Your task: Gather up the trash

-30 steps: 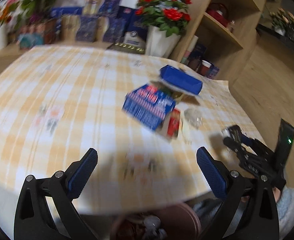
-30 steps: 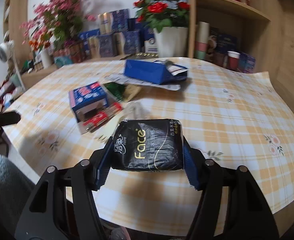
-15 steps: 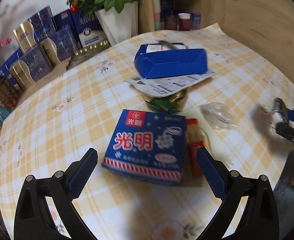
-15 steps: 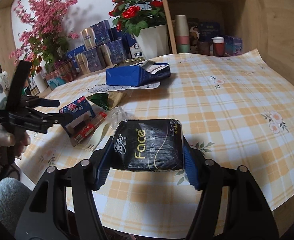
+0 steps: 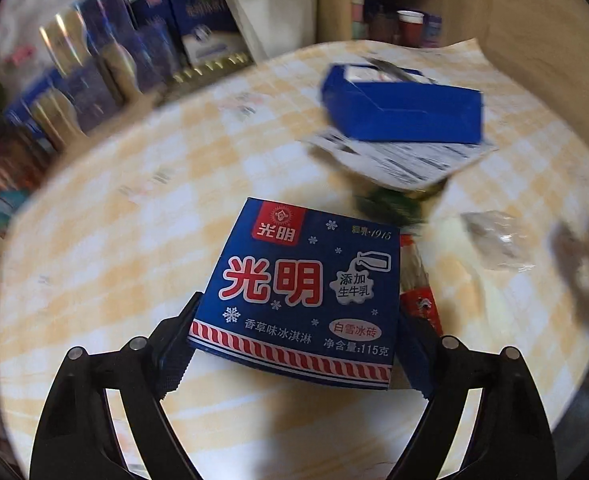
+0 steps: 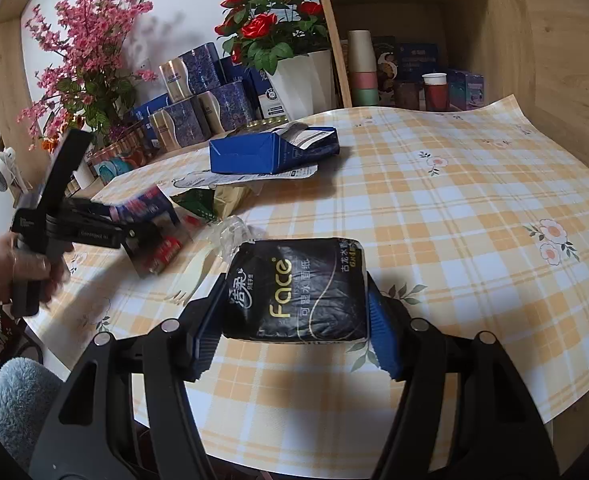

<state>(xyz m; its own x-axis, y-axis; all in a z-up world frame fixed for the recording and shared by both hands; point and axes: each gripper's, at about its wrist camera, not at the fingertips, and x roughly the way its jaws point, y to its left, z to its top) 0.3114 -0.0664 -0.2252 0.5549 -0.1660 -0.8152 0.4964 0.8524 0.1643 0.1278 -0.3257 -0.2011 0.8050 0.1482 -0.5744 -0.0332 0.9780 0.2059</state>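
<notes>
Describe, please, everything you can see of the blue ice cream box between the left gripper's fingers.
The ice cream box is a flat, square carton, apparently printed cardboard, dark blue with large red characters, a red logo patch, snowflakes and a red-and-white striped band along its near edge. It looks closed and undamaged. It sits between the blue pads of the left gripper, whose jaws are closing on its two sides. It is over the checked tablecloth; a red wrapper lies against its right edge.
</notes>
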